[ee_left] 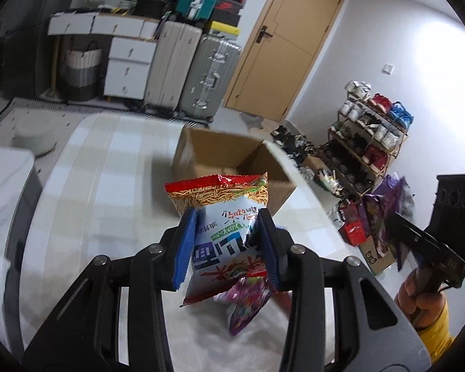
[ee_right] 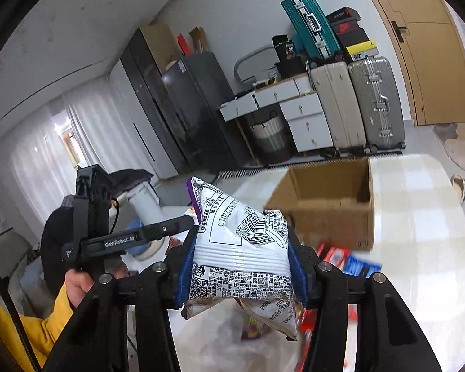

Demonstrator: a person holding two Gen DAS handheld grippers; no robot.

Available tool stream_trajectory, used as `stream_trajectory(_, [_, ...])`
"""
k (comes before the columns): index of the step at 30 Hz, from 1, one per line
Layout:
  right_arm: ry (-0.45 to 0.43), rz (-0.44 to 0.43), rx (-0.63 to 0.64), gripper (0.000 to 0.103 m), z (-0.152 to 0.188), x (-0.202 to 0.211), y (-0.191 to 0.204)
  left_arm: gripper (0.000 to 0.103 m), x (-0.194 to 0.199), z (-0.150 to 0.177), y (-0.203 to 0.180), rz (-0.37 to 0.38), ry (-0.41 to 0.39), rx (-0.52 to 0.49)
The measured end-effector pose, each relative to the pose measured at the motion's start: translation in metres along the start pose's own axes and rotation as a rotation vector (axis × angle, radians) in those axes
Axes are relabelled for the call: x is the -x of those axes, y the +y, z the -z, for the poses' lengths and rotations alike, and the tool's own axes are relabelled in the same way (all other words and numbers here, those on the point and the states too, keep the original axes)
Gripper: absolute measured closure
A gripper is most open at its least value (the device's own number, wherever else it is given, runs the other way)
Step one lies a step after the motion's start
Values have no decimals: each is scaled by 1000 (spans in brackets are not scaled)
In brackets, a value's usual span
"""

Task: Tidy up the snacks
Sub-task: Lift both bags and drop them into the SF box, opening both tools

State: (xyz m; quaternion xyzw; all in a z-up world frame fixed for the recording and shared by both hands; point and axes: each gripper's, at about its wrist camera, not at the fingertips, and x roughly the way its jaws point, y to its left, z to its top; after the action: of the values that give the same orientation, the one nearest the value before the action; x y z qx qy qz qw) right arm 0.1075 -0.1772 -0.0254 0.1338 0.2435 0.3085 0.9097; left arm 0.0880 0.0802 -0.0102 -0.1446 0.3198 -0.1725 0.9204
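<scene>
1. Our left gripper (ee_left: 228, 245) is clamped tight on a red noodle-snack bag (ee_left: 223, 217), held above the table (ee_left: 108, 167).
2. A purple bag (ee_left: 248, 303) lies below it.
3. The open box (ee_left: 232, 161) stands just beyond, on the table's far side.
4. Our right gripper (ee_right: 240, 266) pinches a white bag (ee_right: 241, 241), barcode side up, with the box (ee_right: 331, 217) at far right.
5. Red and blue packs (ee_right: 347, 260) lie near the box.

The person is wearing a yellow sleeve (ee_right: 51, 319) at eight o'clock; both black tongs (ee_left: 226, 241) are showing blue ribbed pads (ee_right: 187, 274) and silver screws (ee_right: 322, 267).
</scene>
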Motion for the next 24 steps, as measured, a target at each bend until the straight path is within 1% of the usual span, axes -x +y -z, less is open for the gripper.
stream_trajectory(2, [-1, -6, -10, 51, -18, -4, -7, 67, -4, -18, -8, 0, -10, -24])
stream_trajectory(6, [-8, 21, 5, 51, -50, -16, -21, 67, -22, -50, -21, -8, -7, -45])
stream_trajectory(8, [1, 8, -28, 51, -66, -30, -34, 67, -35, -63, -29, -22, -2, -70])
stream_trajectory(11, [17, 23, -36, 51, -84, -52, -50, 67, -57, -82, -42, -41, 9, -91])
stream_trajectory(16, [61, 43, -54, 51, -104, -95, -72, 67, -101, -105, -56, -49, 40, -95])
stream_trajectory(20, [94, 41, -73, 51, -114, -126, -90, 67, -139, -121, -58, -68, 70, -92])
stream_trajectory(24, [139, 59, -77, 51, -117, -156, -104, 67, -176, -135, -53, -90, 108, -92])
